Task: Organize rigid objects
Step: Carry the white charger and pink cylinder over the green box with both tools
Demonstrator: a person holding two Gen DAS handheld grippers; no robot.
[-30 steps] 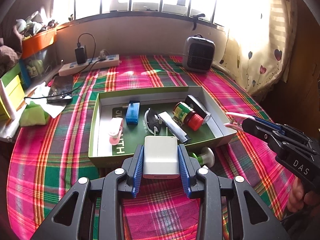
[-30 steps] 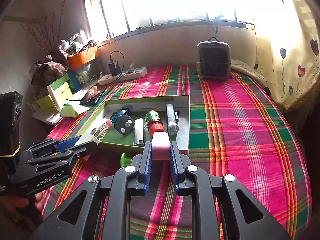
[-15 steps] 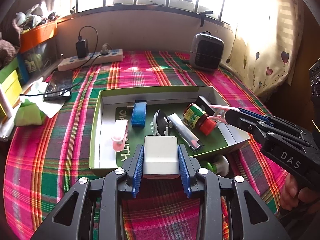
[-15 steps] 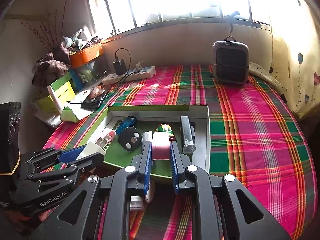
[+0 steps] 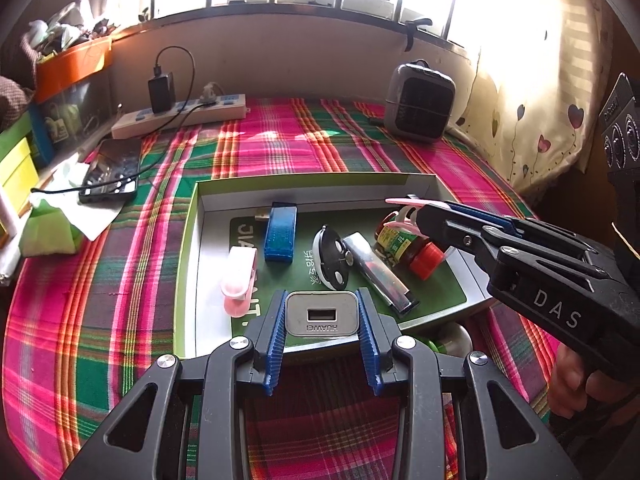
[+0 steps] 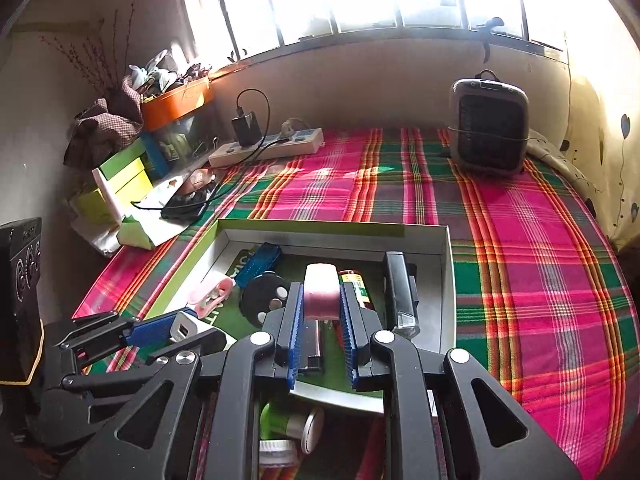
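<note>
Left claw: (image 5: 322,322) clamped on a white Huawei charger block (image 5: 321,314), USB port facing the camera, held just over the near wall of the box.
Right claw: (image 6: 320,322) closed on a pink clip-like piece (image 6: 320,290), its long axis running away from the camera along the fingers.
Box: green-rimmed cardboard tray (image 5: 304,179) on the plaid-covered bed (image 5: 120,300); both claws point down into it.
Already inside: blue USB stick (image 5: 280,234), pink clip (image 5: 239,276), black-and-white round gadget (image 5: 332,256), silver lighter (image 5: 378,272), small red-capped bottle (image 5: 404,242), black torch (image 6: 398,292).
Key relation, left: bare green floor lies straight ahead of the charger block, between the pink clip and the round gadget; a short lowering looks enough.
Key relation, right: the pink piece hangs above the bottle and lighter, so free floor is scarce beneath it.
Nearer hand: the left, by my reading.
Outside the box: a green-and-white cylinder (image 6: 290,426) lies by the near wall.
</note>
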